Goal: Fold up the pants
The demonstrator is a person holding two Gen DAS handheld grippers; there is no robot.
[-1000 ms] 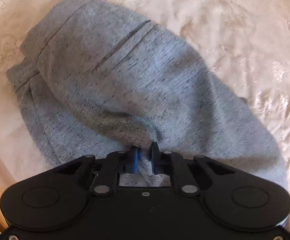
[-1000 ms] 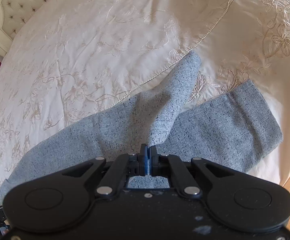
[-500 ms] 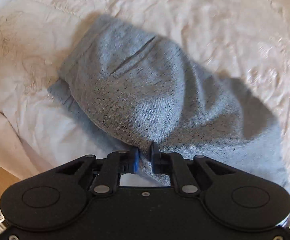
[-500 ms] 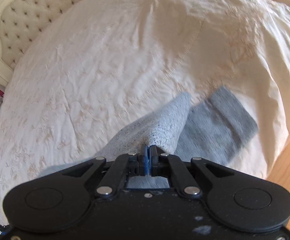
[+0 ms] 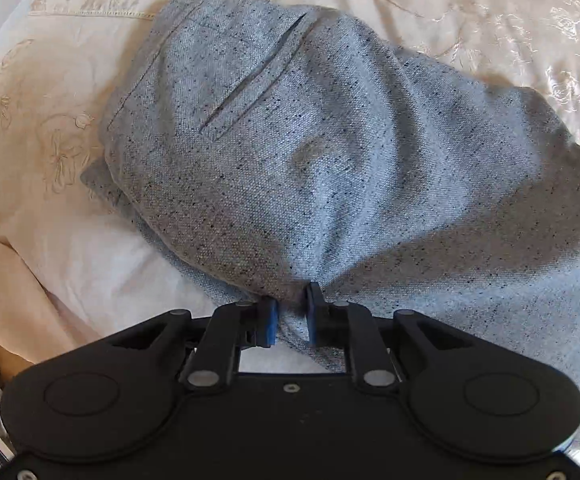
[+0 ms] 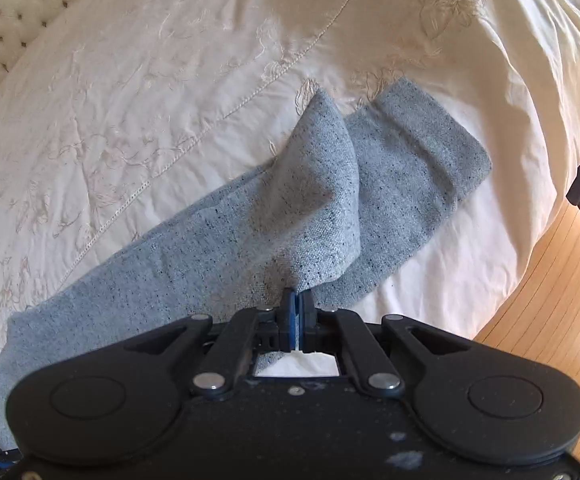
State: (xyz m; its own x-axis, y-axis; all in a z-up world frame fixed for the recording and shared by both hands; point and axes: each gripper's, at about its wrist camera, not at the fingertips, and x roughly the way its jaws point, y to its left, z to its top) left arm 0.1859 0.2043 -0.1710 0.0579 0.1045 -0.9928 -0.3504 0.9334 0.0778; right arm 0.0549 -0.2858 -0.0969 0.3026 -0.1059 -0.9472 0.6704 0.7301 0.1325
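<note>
The left claw [image 5: 291,318] pinches a bunched fold of the grey pants [image 5: 310,152] between its blue pads [image 5: 269,320], with the cloth filling the narrow gap. From that pinch the fabric rises and spreads away over the cream bedspread [image 5: 50,80], the top part with a slit pocket [image 5: 254,76] facing up. A lower layer of the pants peeks out at the left edge, lying flat on the bed.

The right claw [image 6: 298,316] has its pads pressed almost together on a thin edge of a pants leg [image 6: 318,184], lifting it into a peaked ridge. Just beyond, to the right, the other leg lies flat on the bedspread [image 6: 170,80], its hem [image 6: 438,132] toward the bed's edge. The rest of the leg runs left and down toward the lower left corner of the right wrist view. Farther off are the embroidered cover, a tufted headboard [image 6: 14,4] at the upper left, and wooden floor [image 6: 550,300] at the right
</note>
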